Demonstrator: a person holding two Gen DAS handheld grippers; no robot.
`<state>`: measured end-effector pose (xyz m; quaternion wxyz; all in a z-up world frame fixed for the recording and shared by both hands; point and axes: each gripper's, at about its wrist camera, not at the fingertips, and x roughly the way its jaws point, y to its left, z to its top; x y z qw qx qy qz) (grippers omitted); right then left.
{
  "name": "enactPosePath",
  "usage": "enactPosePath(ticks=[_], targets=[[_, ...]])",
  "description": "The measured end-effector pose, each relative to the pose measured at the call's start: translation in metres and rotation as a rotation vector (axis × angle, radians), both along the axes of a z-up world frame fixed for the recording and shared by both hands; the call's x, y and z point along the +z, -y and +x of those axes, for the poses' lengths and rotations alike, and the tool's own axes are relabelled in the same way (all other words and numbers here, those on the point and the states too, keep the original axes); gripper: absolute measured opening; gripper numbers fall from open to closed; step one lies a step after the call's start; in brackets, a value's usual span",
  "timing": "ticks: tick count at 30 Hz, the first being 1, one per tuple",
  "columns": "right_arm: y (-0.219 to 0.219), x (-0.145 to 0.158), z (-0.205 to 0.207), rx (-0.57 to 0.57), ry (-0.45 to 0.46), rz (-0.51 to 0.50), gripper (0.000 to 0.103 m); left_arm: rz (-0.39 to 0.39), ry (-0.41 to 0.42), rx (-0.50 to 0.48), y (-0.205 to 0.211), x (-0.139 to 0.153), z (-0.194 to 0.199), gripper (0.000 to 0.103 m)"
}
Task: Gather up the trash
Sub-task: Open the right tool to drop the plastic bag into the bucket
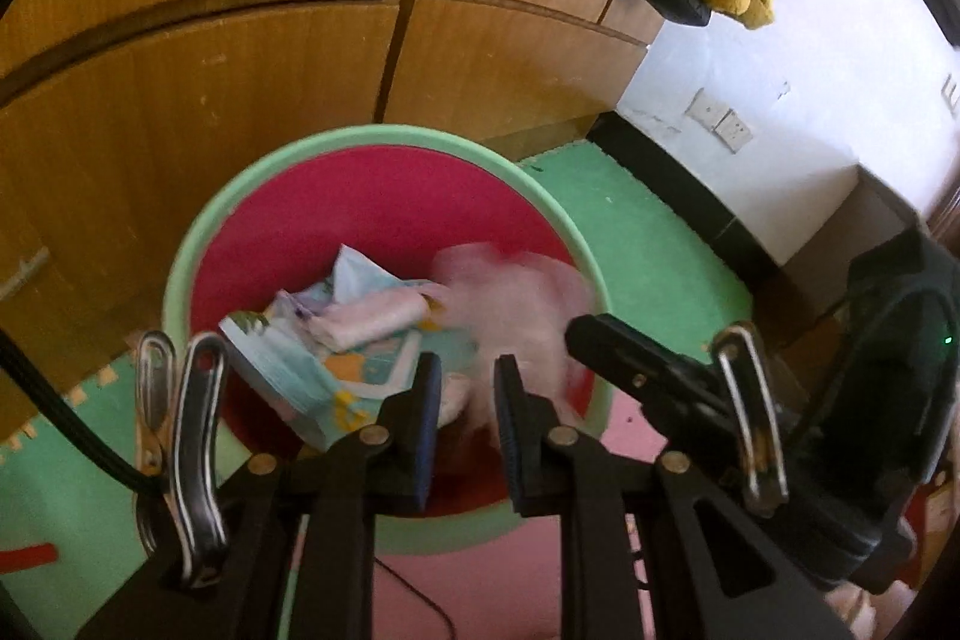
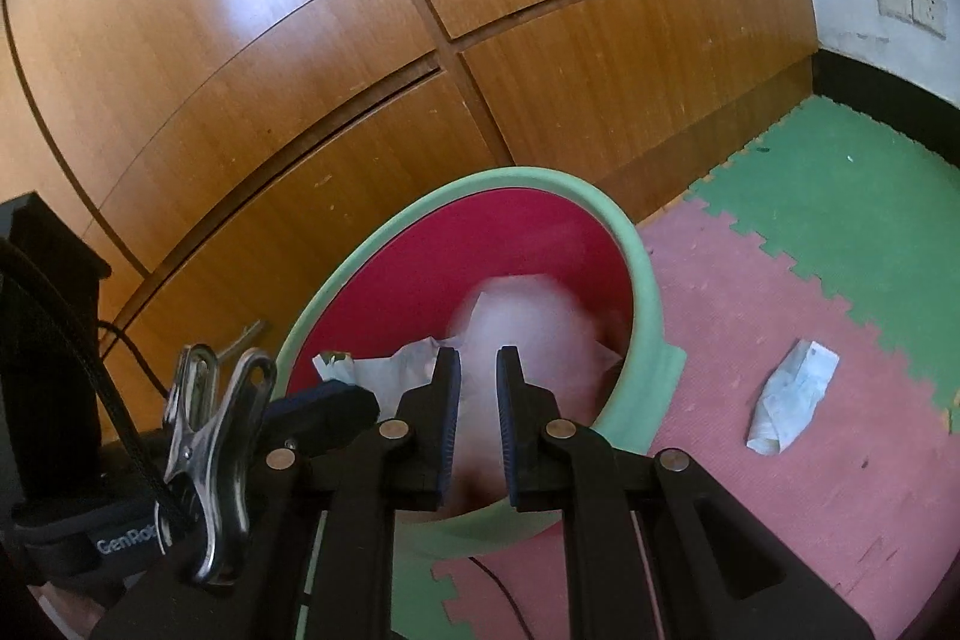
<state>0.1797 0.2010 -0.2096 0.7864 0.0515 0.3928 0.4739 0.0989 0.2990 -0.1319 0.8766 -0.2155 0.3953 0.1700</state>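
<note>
Hovering over bin (image 1: 384, 133): left tool (image 1: 465, 364), right tool (image 2: 478, 358) pressed nearly together, pinching nothing.

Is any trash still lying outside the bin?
Yes. One crumpled white paper lies on the pink floor mat, to the right of the bin and apart from it. The other wrappers are already inside the bin.
</note>
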Motion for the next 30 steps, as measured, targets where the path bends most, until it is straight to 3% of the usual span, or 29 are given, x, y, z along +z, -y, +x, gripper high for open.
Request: enactPosePath(ticks=[8, 30], targets=[[0.010, 0.005, -0.004, -0.017, -0.008, 0.015, 0.026, -0.004, -0.015, 0.015, 0.001, 0.003, -0.004, 0.021], [0.099, 0.032, -0.026, -0.126, -0.015, 0.119, 0.036, 0.115, -0.019, -0.077, 0.074, 0.034, 0.001, 0.033]])
